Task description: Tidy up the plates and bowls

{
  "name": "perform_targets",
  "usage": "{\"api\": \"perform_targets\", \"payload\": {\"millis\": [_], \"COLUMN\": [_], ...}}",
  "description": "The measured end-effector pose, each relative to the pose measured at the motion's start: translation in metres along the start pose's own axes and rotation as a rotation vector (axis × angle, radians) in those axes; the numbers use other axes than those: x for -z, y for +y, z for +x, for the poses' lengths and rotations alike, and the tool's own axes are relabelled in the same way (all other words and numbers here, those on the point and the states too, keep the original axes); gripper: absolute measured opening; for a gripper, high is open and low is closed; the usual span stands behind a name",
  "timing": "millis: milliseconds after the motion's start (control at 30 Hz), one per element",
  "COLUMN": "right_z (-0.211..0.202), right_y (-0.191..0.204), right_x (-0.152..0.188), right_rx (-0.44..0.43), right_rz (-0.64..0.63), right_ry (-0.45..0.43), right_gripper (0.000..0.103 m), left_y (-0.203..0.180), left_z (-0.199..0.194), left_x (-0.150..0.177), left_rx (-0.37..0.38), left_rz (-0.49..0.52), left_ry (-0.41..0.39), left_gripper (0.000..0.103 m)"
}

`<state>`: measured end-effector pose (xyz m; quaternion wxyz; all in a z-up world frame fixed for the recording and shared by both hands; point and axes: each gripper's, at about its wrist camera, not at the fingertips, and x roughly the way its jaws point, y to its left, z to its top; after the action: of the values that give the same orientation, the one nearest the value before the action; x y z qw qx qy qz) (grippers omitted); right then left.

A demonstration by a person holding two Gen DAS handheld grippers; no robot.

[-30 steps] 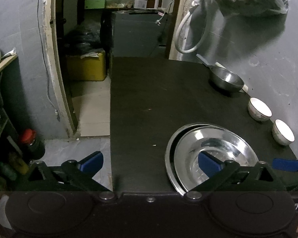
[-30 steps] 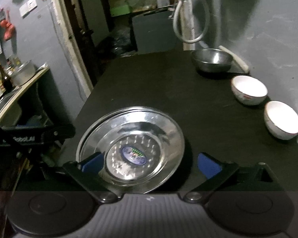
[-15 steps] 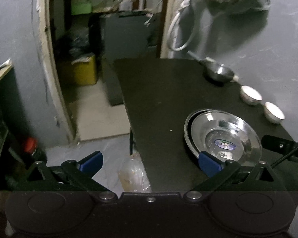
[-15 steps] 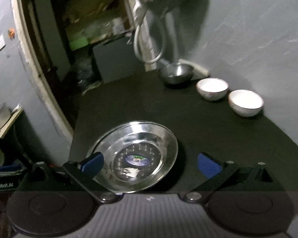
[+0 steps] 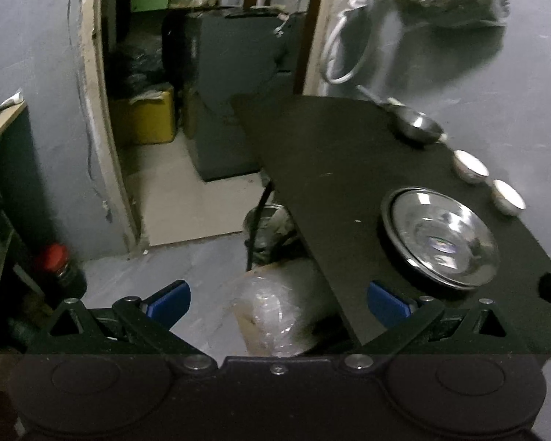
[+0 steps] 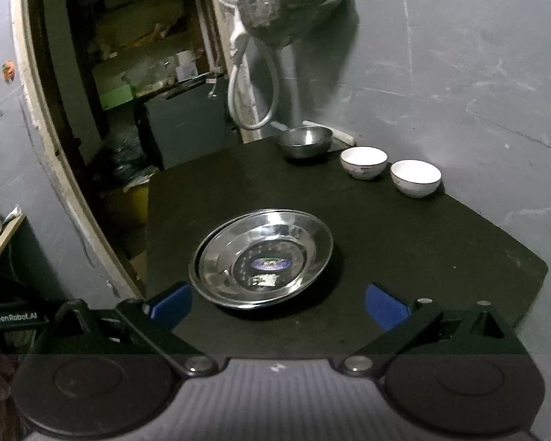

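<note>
Two steel plates [image 6: 262, 257] lie stacked on the black table [image 6: 404, 242], the top one slightly offset; the left wrist view shows the stack [image 5: 440, 237] too. Along the wall stand a steel bowl [image 6: 305, 141] and two white bowls [image 6: 363, 161] [image 6: 415, 177]. My right gripper [image 6: 277, 303] is open just in front of the plates, holding nothing. My left gripper [image 5: 277, 299] is open and empty, off the table's left edge, above the floor. In the left wrist view the bowls [image 5: 418, 128] [image 5: 470, 167] [image 5: 508, 202] sit far right.
A tied plastic bag [image 5: 272, 312] and a dark bundle [image 5: 272, 228] lie on the floor under the table's left edge. A hose loop [image 6: 253, 92] and a hanging bag [image 6: 286, 3] are on the wall behind. A doorway with a yellow box [image 5: 147, 117] opens to the left.
Both grippers have pulled back and up from the plates. The left one has swung left off the table's edge. The stacked plates stay in place.
</note>
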<state>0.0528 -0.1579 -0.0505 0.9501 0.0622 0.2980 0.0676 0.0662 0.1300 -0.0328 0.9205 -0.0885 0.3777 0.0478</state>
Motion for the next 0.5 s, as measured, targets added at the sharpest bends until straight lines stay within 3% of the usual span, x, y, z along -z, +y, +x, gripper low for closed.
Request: {"api": "perform_targets", "payload": {"millis": [267, 500], "right_z": [0.021, 0.027], "right_y": [-0.023, -0.047], "right_x": [-0.007, -0.014], "right_rx": [0.001, 0.083], "right_rz": [0.109, 0.277], "right_ry": [-0.053, -0.079], "right_gripper": [0.103, 0.103], "left_y": [-0.005, -0.030], "left_z": [0.034, 0.085], "left_x": [-0.056, -0.126], "left_rx": [-0.043, 0.032], "left_rz": [0.045, 0.102], "left_ry": [0.015, 0.052], "left_gripper": [0.102, 0.102]}}
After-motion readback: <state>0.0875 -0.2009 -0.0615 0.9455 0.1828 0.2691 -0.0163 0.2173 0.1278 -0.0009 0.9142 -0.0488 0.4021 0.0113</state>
